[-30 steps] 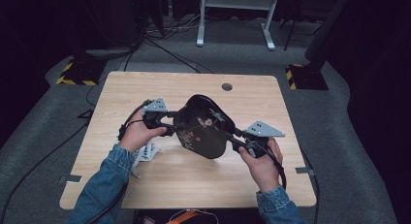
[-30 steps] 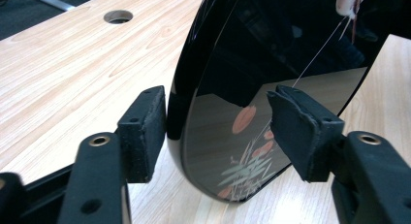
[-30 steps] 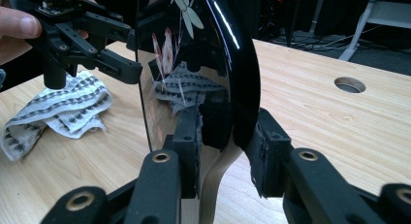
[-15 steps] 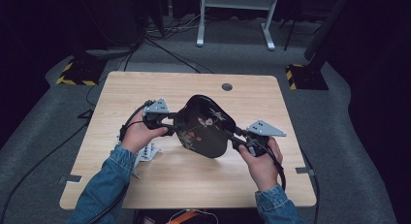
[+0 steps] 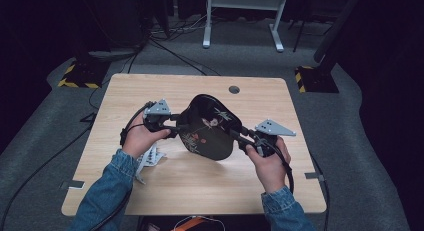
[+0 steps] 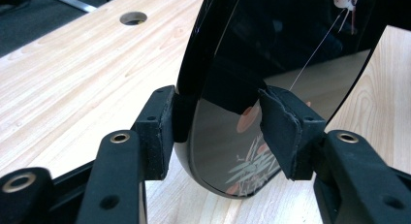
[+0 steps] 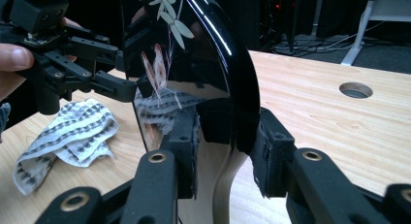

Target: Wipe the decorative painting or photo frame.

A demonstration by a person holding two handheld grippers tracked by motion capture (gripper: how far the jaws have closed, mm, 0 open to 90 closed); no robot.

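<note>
While I watch from the high view, these lines stand:

Tray: a glossy black tray [image 5: 207, 127] with a painted flower and leaf pattern, held up on edge above the middle of the table [image 5: 200, 191], between my two grippers.

Long axis: as I read the high view, it runs from the far side of the table toward my side, slanted a little to the right at the near end; the tray stands tilted, not flat, its painted face turned up toward the high camera.

Near end: the rounded lower rim sits close over the wood; I cannot tell whether it touches.

Left gripper: my left gripper [image 5: 176, 128] meets the tray's left rim. In the left gripper view [image 6: 217, 132] the jaws have just been closing with the rim between them; the left pad [image 6: 160, 132] lies against the outer wall, the right pad [image 6: 286, 132] against the shiny face. I read that as a pinch on the rim.

Right gripper: my right gripper [image 5: 239, 136] takes the tray's right rim. In the right gripper view [image 7: 225, 151] the jaws have just been opening a little; the left pad [image 7: 184, 151] presses the glossy face, the right pad [image 7: 269, 151] sits at the curved wall, so the rim is pinched.

Cloth: a crumpled patterned cloth [image 7: 68, 136] lies on the table near my left hand [image 5: 140, 138], apart from the tray.

Hole: a round hole [image 5: 233, 89] in the table beyond the tray.
</note>
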